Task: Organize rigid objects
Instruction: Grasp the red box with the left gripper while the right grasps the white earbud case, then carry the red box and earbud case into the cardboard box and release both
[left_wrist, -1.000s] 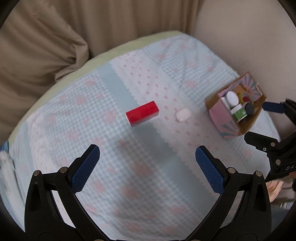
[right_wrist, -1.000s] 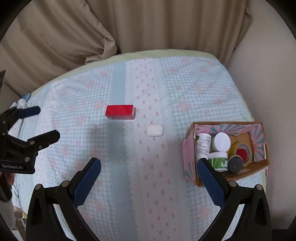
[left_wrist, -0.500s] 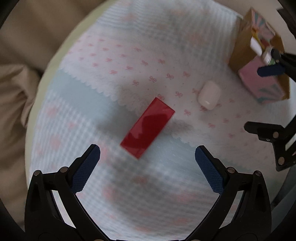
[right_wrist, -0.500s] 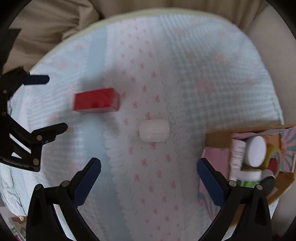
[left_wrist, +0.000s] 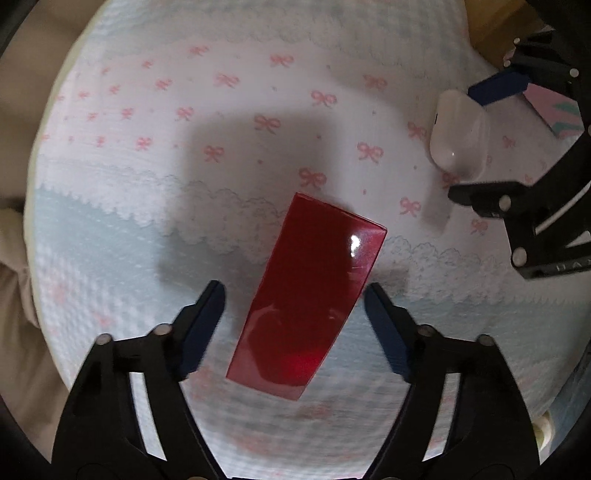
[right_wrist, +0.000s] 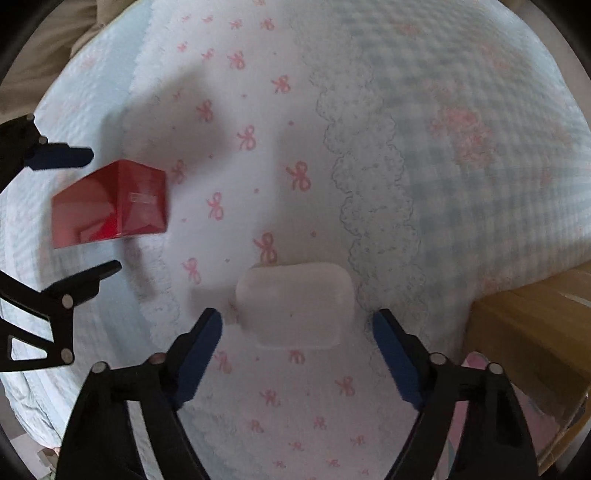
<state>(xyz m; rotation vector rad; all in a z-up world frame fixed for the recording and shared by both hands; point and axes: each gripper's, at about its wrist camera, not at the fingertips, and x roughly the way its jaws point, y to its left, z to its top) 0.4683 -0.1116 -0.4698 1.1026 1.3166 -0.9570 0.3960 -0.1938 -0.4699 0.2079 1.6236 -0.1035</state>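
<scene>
Grippers straddle one object each, and that pairing explains the layout in front of you. Your left gripper (left_wrist: 293, 317) points down at the glossy red rectangular carton (left_wrist: 308, 299), which lies flat on the quilted cotton bedspread with pink bows (left_wrist: 155, 155). The jaws have just been closing, yet a strip of cloth shows on both sides between the blue pads and the carton, so nothing is clamped. The carton lies slightly skewed to the jaw line; one corner may meet a pad first and twist the carton, so square up your wrist.

Your right gripper (right_wrist: 297, 334) hangs over the small white rounded plastic case (right_wrist: 295, 304), which lies on the bow-printed strip. Those jaws have also just been closing, and the pads stand clear of its short ends; it is not gripped. You span it lengthwise, probably because the rounded ends offer the only flat-ish bite from above. Smooth plastic could squirt out under a slanted squeeze.

The cardboard box with a pink patterned side (right_wrist: 524, 332) shows at the lower right of the right wrist view, close to the case. It is the likely place for both pieces, so the white case has the shorter trip. Neither piece is in it.
</scene>
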